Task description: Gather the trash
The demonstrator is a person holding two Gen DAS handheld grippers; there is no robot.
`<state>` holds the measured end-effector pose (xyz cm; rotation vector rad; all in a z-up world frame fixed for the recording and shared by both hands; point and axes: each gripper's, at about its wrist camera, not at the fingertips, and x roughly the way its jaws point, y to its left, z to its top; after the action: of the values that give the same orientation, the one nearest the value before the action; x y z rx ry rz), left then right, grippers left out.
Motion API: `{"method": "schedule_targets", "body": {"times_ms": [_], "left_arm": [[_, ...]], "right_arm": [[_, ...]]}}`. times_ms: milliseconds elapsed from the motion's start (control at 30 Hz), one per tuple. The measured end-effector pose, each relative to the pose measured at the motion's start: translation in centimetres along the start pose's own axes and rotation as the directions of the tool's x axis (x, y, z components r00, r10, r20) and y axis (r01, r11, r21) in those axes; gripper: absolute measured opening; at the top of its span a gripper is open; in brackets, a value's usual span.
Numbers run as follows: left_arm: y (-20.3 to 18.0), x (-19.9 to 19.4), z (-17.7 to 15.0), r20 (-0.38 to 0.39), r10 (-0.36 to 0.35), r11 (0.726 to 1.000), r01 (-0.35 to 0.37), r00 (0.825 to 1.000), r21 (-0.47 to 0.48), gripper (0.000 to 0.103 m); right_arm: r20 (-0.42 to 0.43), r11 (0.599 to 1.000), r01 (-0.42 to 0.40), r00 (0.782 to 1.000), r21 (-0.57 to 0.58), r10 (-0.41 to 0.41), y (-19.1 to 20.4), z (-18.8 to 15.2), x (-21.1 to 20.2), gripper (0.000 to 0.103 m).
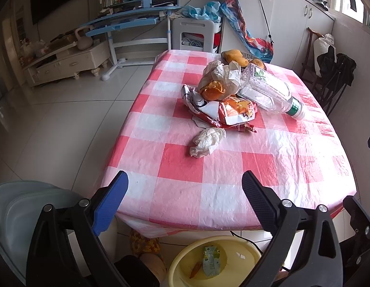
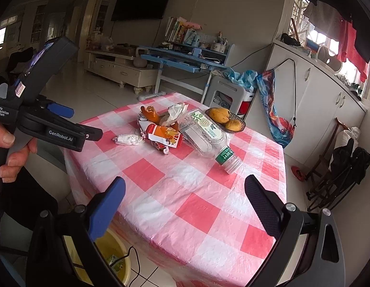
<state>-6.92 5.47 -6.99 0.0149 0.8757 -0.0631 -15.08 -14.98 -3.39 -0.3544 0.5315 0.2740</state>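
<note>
- The yellow bin (image 1: 182, 258) on the floor under the near edge of the tabletop (image 1: 232, 174) is cut off by the bottom of the left wrist view; inside it lie a crumpled green carton (image 1: 210, 260) and a small orange scrap too small to identify.
- In the right wrist view the bin shows only as a sliver behind the blue finger.
- The print on the snack wrapper (image 1: 223, 113) is too crumpled to read, and the plate of yellow fruit (image 2: 225, 117) is partly hidden behind the pile in the left view.
- Left hand-held gripper (image 1: 185, 203): its fingers are spread wide with nothing between them, over the near tabletop edge. The trash pile lies well ahead of it; the crumpled white tissue (image 1: 207, 141) is the nearest piece.
- Right hand-held gripper (image 2: 185, 205): also spread wide and empty, above the near corner of the tabletop. The clear plastic bottle (image 2: 207, 135) lies on its side ahead, its ribbed white cap pointing toward the gripper.
- A hand (image 2: 11, 150) grips the left tool's handle at the left edge of the right view.
- Orange peel (image 1: 212, 91) and wrinkled paper rest on top of the glossy red-and-white wrapper; the checked cloth is shiny, creased plastic.
</note>
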Motion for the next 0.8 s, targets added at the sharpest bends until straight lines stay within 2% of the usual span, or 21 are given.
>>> {"method": "schedule_targets", "body": {"times_ms": [800], "left_arm": [[-0.17, 0.25, -0.15, -0.005, -0.002, 1.000, 0.002, 1.000, 0.002, 0.093]], "right_arm": [[-0.006, 1.000, -0.005, 1.000, -0.025, 0.005, 0.52, -0.11, 0.06, 0.095]]}}
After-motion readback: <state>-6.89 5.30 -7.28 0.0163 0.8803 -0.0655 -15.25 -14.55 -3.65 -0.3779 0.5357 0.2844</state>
